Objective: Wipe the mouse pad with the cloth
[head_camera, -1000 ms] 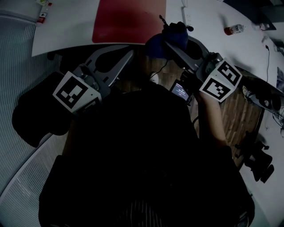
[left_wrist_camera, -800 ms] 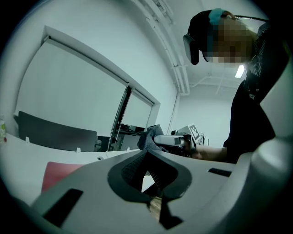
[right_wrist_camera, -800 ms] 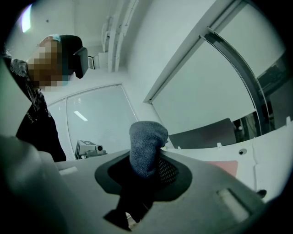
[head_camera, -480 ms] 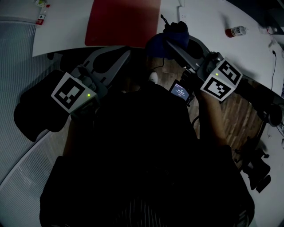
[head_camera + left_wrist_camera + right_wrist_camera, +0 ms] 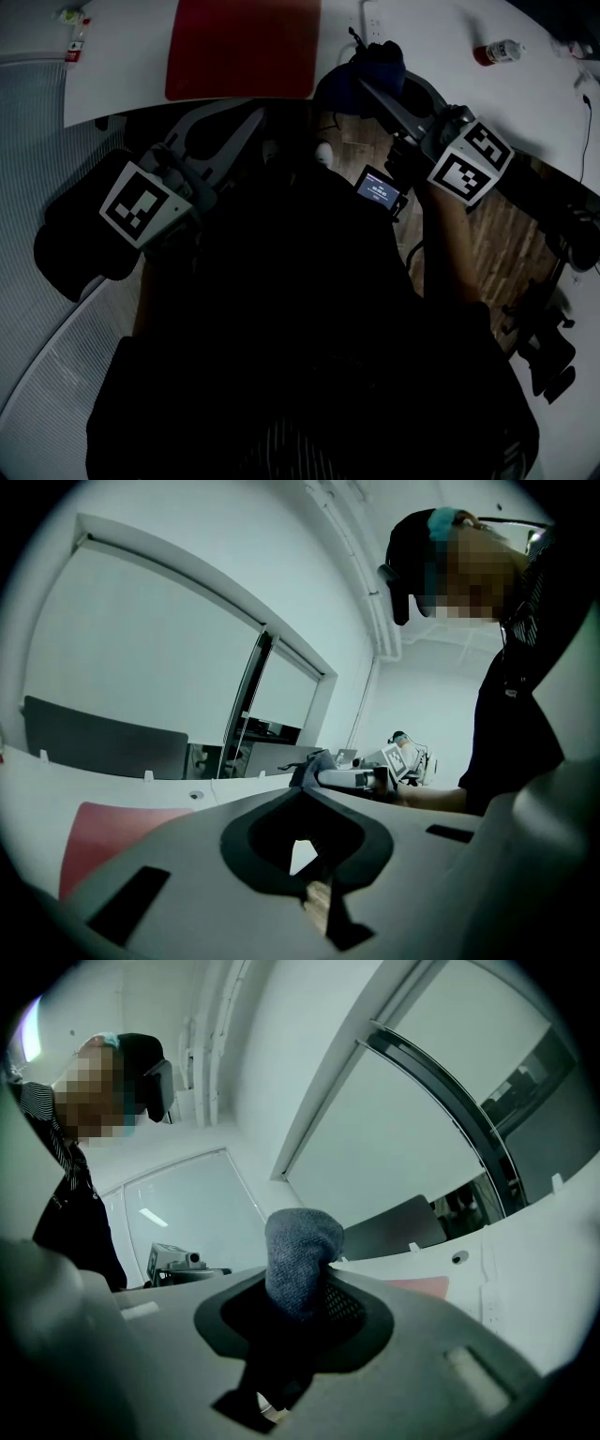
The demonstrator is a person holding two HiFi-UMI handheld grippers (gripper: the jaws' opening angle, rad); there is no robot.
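Note:
The red mouse pad [image 5: 242, 47] lies flat on the white table [image 5: 122, 70], close to its near edge. My right gripper [image 5: 367, 86] is shut on a bunched blue-grey cloth [image 5: 373, 67], held over the table edge just right of the pad. In the right gripper view the cloth [image 5: 300, 1258] stands up between the jaws, with a sliver of the pad [image 5: 419, 1285] behind. My left gripper [image 5: 259, 116] is shut on nothing, below the pad's near edge. The left gripper view shows the pad [image 5: 98, 841] at lower left.
A small bottle [image 5: 494, 52] lies on the table at far right, and a white power strip [image 5: 373, 21] lies beside the pad. Small items [image 5: 73, 36] sit at the table's far left. A black chair [image 5: 70, 248] stands at my left, over wooden floor [image 5: 497, 244].
Both grippers have edged up toward the table edge. The pad has slid left and up in the head view. The cloth stays gripped on the right.

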